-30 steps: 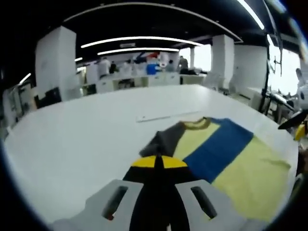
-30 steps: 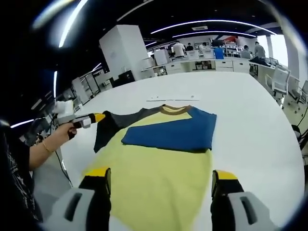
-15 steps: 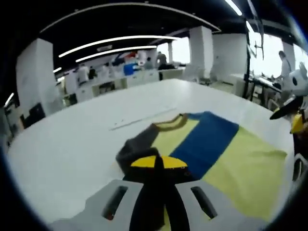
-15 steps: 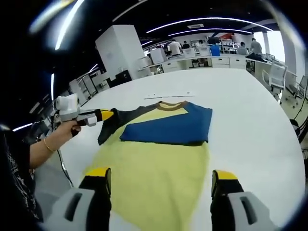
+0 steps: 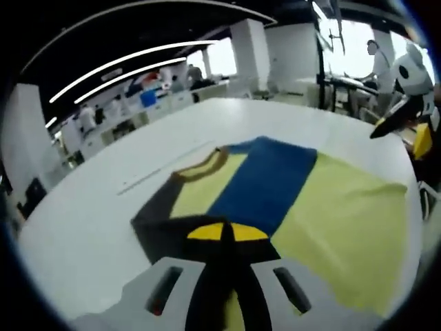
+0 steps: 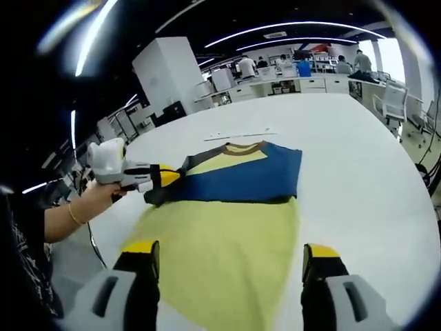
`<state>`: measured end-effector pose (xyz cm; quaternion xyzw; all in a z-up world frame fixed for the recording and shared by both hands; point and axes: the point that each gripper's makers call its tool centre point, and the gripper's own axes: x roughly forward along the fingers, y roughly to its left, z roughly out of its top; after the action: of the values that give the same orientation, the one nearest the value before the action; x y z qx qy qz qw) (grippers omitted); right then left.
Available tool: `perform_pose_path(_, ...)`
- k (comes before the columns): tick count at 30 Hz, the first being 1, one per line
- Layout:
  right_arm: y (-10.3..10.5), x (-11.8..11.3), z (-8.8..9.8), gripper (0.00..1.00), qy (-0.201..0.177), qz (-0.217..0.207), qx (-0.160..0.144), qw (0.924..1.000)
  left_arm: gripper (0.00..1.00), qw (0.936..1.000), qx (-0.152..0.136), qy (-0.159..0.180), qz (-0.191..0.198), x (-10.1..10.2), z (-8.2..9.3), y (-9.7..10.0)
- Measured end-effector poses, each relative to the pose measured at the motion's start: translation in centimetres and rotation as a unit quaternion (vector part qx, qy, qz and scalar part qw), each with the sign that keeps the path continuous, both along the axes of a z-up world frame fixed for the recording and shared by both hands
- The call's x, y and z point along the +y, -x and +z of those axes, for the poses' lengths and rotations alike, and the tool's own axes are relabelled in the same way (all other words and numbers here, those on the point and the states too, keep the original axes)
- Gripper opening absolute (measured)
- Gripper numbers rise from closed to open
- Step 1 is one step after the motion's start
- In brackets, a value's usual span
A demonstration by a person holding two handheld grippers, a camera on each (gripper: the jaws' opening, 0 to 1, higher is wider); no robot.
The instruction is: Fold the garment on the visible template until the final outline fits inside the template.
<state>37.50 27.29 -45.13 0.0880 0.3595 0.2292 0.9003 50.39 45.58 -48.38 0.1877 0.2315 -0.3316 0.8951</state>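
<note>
A yellow T-shirt (image 6: 220,234) with a blue chest band (image 6: 241,181) and brown collar (image 6: 242,147) lies flat on the white table (image 6: 358,158). My left gripper (image 6: 165,178), held by a hand, is shut on the shirt's dark grey sleeve (image 6: 160,195), which is drawn in against the shirt's side. In the left gripper view the closed yellow tips of the left gripper (image 5: 227,232) sit over the dark sleeve (image 5: 165,221), beside the blue band (image 5: 265,183). My right gripper (image 6: 231,252) stands open above the yellow hem, holding nothing.
A thin pale strip (image 6: 238,136) lies on the table beyond the collar. The person's arm (image 6: 65,221) is at the table's left edge. Desks, people and a white pillar (image 6: 169,72) stand far behind; office chairs (image 6: 396,103) are at the right.
The left gripper has carried the dark sleeve inward, from spread out at the side to against the shirt's body. The right gripper has stayed open above the hem.
</note>
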Motion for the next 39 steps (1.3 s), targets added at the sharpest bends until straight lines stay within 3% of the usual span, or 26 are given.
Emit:
perform_pose_path(12, -0.1, 0.3, -0.2, 0.85, 0.000, 0.005, 0.000, 1.0000, 0.00, 0.9989, 0.031, -0.032, -0.016, -0.8, -3.6, 0.8)
perform_pose_path(20, -0.2, 0.5, 0.0, 0.86, 0.011, 0.015, -0.008, 0.9998, 0.00, 0.9981, 0.028, -0.049, -0.025, -0.9, -4.9, 0.7)
perform_pose_path(27, -0.2, 0.7, 0.1, 0.86, 0.009, 0.016, -0.009, 0.9998, 0.03, 0.9960, 0.007, -0.079, -0.041, -1.0, -4.7, 0.6)
perform_pose_path(29, -0.1, 0.7, 0.1, 0.87, 0.010, 0.018, -0.011, 0.9997, 0.07, 0.9973, 0.005, -0.064, -0.035, -1.1, -4.4, 0.5)
perform_pose_path(31, -0.1, 0.8, 0.3, 0.87, 0.010, 0.020, -0.013, 0.9997, 0.18, 0.9991, 0.024, -0.026, -0.025, -1.4, -4.2, 0.6)
perform_pose_path(34, -0.2, 0.9, 0.5, 0.87, 0.010, 0.020, -0.015, 0.9996, 0.34, 0.9991, 0.020, -0.028, -0.023, -1.2, -3.9, 0.5)
perform_pose_path(39, -0.1, 0.9, 0.7, 0.87, 0.009, 0.022, -0.018, 0.9996, 0.43, 0.9996, 0.007, 0.003, -0.026, -0.9, -1.4, 0.7)
